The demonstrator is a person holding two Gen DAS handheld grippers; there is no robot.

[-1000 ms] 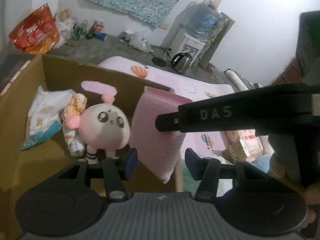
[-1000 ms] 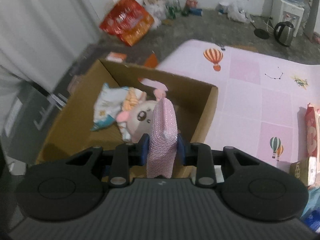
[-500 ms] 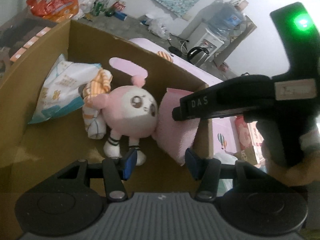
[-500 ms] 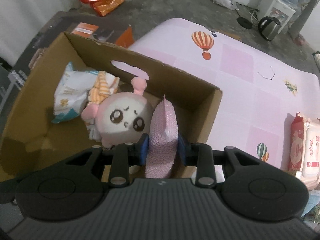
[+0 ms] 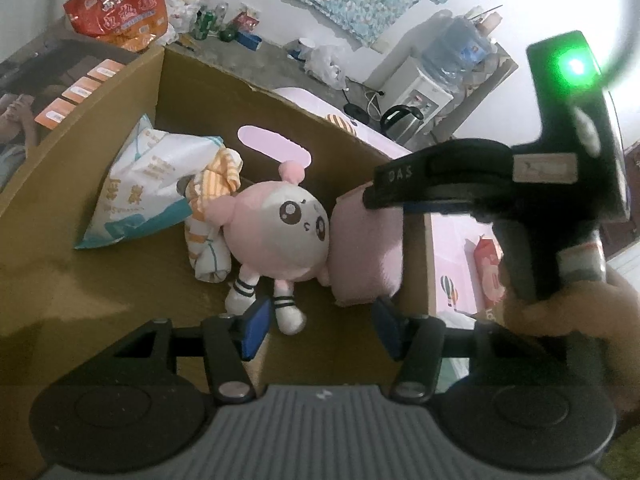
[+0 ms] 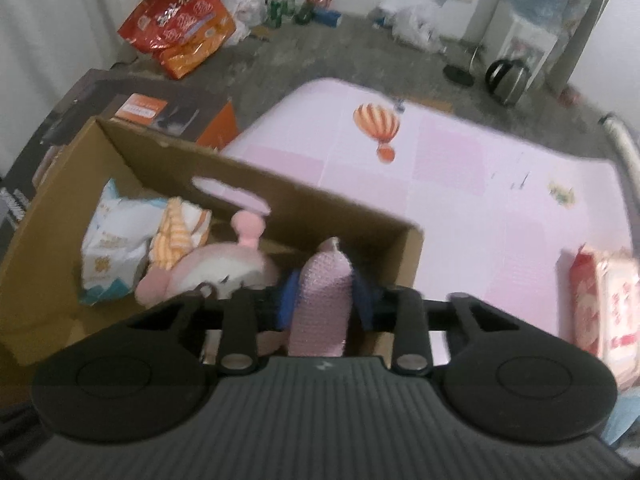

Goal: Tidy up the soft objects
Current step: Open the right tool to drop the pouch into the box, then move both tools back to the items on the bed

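Note:
An open cardboard box (image 5: 200, 92) holds a round pink-and-white plush (image 5: 276, 236), a white tissue pack (image 5: 148, 184) and a striped orange cloth (image 5: 212, 184). My right gripper (image 6: 324, 302) is shut on a folded pink textured cloth (image 6: 322, 304), its jaws still closing. The cloth (image 5: 364, 248) hangs inside the box's right corner, against the plush (image 6: 224, 268). My left gripper (image 5: 320, 326) hovers open and empty over the box floor, jaws opening, with the plush's feet just beyond its left pad. The right tool's black body (image 5: 460, 176) hides the cloth's top.
The box (image 6: 320, 208) stands at the edge of a pink balloon-print mat (image 6: 460, 168). A red wipes pack (image 6: 600, 300) lies on the mat at right. A hand (image 5: 560, 312) grips the right tool. A kettle (image 6: 506, 80) and a red snack bag (image 6: 176, 24) sit on the floor beyond.
The right gripper has sunk with the pink cloth from above the box rim into the box beside the plush. The left gripper has drawn nearer over the box and rolled a little.

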